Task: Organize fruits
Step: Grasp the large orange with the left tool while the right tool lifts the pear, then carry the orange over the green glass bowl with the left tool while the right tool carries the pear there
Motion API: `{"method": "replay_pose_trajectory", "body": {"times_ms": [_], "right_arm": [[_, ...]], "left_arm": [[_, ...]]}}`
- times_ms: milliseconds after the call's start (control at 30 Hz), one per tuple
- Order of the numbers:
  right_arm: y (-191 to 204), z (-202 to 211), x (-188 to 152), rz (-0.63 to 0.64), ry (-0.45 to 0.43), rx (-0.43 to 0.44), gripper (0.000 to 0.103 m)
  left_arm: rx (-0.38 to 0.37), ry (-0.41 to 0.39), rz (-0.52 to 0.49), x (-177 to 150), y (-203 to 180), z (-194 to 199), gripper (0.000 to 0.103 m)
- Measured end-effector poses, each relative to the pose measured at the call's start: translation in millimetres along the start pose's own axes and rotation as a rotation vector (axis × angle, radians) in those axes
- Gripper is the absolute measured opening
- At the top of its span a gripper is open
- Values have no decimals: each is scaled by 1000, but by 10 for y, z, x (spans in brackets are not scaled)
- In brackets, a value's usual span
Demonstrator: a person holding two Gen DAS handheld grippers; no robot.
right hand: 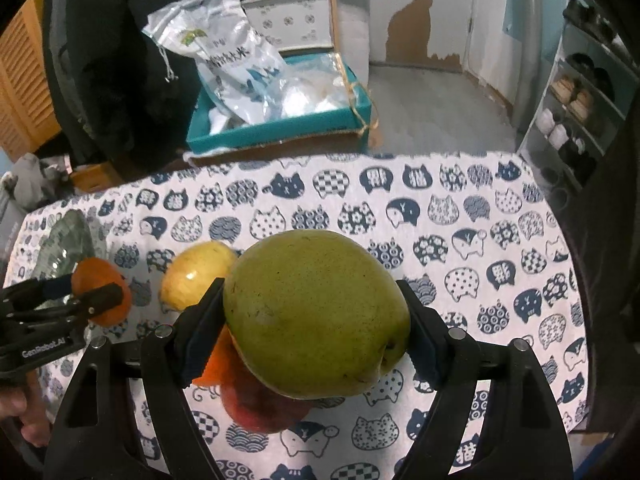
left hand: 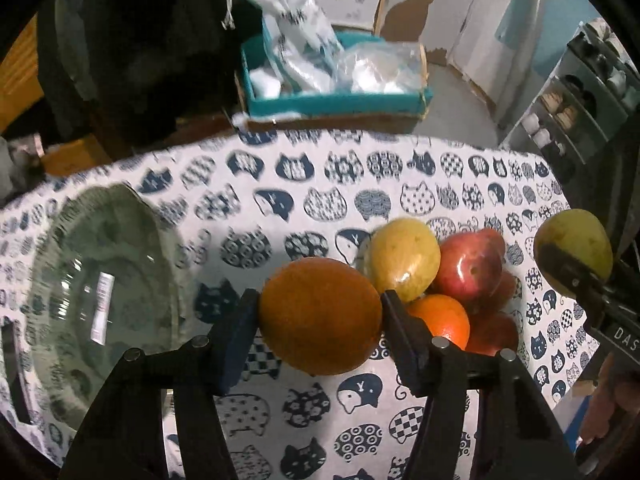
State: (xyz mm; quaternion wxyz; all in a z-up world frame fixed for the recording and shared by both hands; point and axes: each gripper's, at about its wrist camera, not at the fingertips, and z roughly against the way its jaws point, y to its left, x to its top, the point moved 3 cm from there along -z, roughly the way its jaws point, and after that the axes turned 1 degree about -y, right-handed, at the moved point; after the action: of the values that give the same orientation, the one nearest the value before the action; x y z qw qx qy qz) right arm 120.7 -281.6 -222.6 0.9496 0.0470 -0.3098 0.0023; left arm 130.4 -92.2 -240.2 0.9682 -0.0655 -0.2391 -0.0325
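a: where are the fruits?
b: an orange (left hand: 320,316) sits pinched in the left gripper (left hand: 320,320) above the cat-print cloth (left hand: 320,184); a green pear (right hand: 316,320) is clamped in the right gripper (right hand: 316,324).
a: and the rest?
b: a yellow apple (left hand: 402,258) and red apple (left hand: 468,268) lie piled together; a glass bowl (left hand: 100,288) stands to the left.

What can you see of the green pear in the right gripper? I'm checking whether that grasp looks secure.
The green pear is large and rounded, with yellow-green, finely speckled, matte skin and a small dark dimple low on its right side. The right gripper is shut on it, one dark finger pad pressed on each side at its widest part. It is held above the cat-print tablecloth, over the remaining fruit pile.
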Motion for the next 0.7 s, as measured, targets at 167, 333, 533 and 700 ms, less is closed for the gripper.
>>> {"method": "replay_pose_trajectory", "body": {"times_ms": [167, 333, 533, 700], "right_arm": [[116, 166, 85, 15, -38, 12, 81], [272, 314, 145, 43, -72, 23, 81], [483, 492, 220, 79, -110, 41, 81], [706, 617, 289, 112, -139, 63, 81]], "left_arm": [[22, -60, -17, 36, 38, 272, 63], [27, -99, -16, 34, 108, 469, 63], [47, -154, -8, 32, 245, 716, 63], [46, -190, 23, 27, 437, 929, 63]]}}
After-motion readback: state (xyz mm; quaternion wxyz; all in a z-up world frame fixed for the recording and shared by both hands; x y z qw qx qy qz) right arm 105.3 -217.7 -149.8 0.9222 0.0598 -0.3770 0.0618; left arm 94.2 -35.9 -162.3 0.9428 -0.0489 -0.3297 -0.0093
